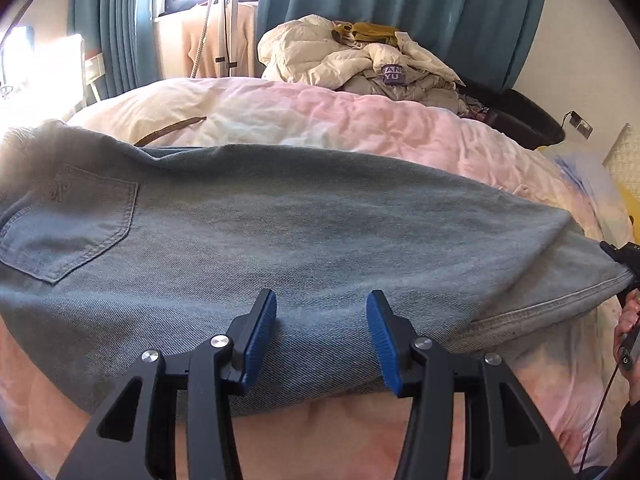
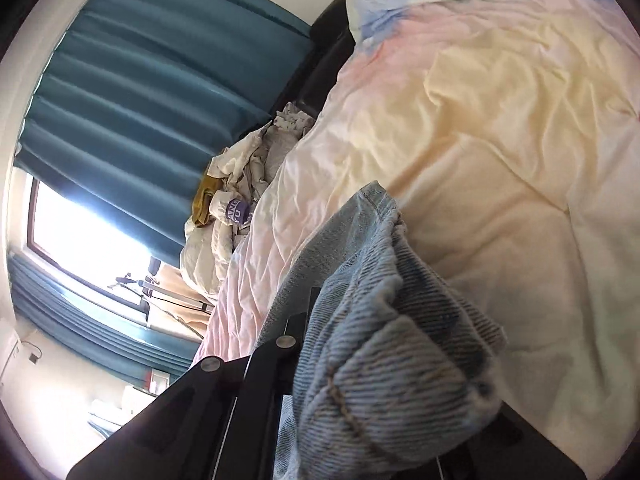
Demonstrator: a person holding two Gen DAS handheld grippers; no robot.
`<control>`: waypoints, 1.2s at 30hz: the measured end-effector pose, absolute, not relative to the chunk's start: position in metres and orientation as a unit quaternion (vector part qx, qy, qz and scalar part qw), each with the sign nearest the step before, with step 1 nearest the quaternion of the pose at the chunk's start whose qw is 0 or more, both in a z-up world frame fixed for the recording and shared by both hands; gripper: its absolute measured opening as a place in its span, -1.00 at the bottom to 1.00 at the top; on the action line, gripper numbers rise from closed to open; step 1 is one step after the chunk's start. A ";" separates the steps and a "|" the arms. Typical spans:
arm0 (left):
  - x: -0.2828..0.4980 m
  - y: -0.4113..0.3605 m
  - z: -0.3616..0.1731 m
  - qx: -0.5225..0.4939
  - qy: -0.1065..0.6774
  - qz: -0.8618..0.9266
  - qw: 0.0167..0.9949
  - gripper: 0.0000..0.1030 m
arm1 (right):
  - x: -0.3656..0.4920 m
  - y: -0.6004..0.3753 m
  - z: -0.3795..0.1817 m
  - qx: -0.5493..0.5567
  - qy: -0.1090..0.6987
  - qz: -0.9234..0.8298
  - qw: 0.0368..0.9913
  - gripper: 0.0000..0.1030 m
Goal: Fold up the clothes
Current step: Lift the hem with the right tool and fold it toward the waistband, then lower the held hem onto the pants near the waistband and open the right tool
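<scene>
Two tools work one pair of jeans (image 1: 280, 216) on the bed (image 1: 360, 120): the left tool (image 1: 322, 334) hovers spread above the denim, the right tool (image 2: 320, 344) pinches its hem.

1. The bed (image 1: 360, 120) was covered by a rumpled pink and cream duvet.
2. Light-blue jeans (image 1: 280, 232) lay spread across it.
3. A brown belt (image 1: 172, 130) lay just beyond the jeans.
</scene>
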State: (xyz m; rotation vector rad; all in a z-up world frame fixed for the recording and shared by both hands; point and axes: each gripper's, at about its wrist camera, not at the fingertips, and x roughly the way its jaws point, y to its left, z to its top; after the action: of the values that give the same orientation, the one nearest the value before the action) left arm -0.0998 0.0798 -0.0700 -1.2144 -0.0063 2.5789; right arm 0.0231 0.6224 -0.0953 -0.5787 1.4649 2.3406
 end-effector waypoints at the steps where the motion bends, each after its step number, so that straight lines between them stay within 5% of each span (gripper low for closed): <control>1: -0.096 0.083 -0.067 -0.413 0.002 0.898 0.149 -0.06 | 0.024 0.624 -0.093 -0.203 0.507 0.822 0.161 -0.95; 11: -0.087 0.096 -0.045 -0.382 0.026 0.910 0.161 -0.06 | 0.054 0.665 -0.042 -0.176 0.465 0.847 0.189 -0.95; 18: -0.100 0.105 -0.085 -0.427 0.091 0.891 0.127 -0.06 | 0.069 0.676 -0.002 -0.187 0.401 0.865 0.236 -0.95; 23: -0.106 0.104 -0.103 -0.450 0.108 0.877 0.125 -0.06 | 0.052 0.626 0.048 -0.181 0.311 0.897 0.258 -0.94; 36: -0.106 0.035 -0.032 -0.395 0.032 0.910 0.120 -0.06 | -0.015 0.412 0.139 -0.163 0.049 0.955 0.244 -0.94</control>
State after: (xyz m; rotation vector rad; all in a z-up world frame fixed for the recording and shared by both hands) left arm -0.1056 0.0347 -0.0318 -1.1540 0.0929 2.6590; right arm -0.0153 0.4116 0.1389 -0.4451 0.1352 2.6077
